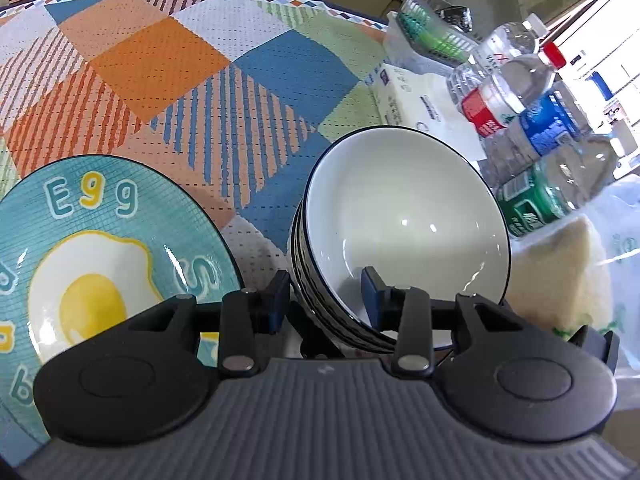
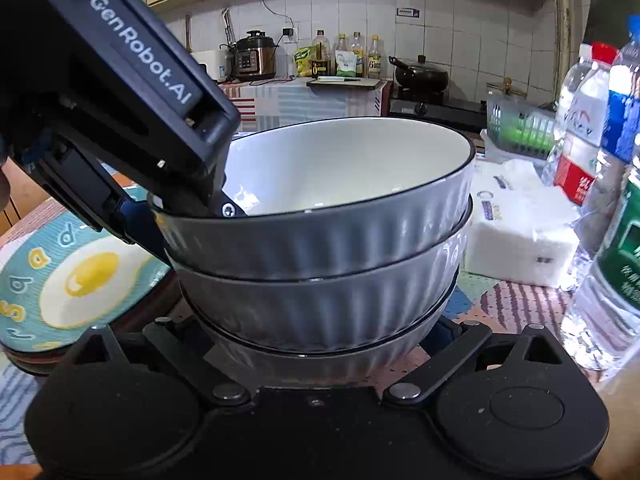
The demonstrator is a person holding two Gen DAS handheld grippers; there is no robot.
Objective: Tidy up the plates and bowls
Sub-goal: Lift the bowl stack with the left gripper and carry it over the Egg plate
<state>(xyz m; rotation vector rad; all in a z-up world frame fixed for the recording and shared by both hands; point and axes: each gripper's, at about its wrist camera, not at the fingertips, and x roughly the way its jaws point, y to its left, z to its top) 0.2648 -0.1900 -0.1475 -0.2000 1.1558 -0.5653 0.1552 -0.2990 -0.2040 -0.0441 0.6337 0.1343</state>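
Note:
Three grey ribbed bowls with white insides stand nested as a stack (image 1: 404,208) (image 2: 320,240) on the patterned tablecloth. My left gripper (image 1: 324,288) straddles the top bowl's near rim, one finger inside and one outside. Its jaws stand wider than the rim and do not clamp it. In the right wrist view it (image 2: 200,236) comes down from the upper left. My right gripper (image 2: 316,328) is spread wide around the bottom bowl with its pads against the wall. A teal plate with a fried-egg picture (image 1: 80,240) (image 2: 80,276) lies left of the stack, seemingly on darker plates.
Several water bottles (image 1: 520,120) (image 2: 592,152) crowd the table right of the bowls. A white tissue pack (image 1: 420,100) and a grey basket (image 1: 432,20) sit behind them. A plastic bag of pale grain (image 1: 560,272) lies at the near right. Tablecloth (image 1: 180,80) stretches behind the plate.

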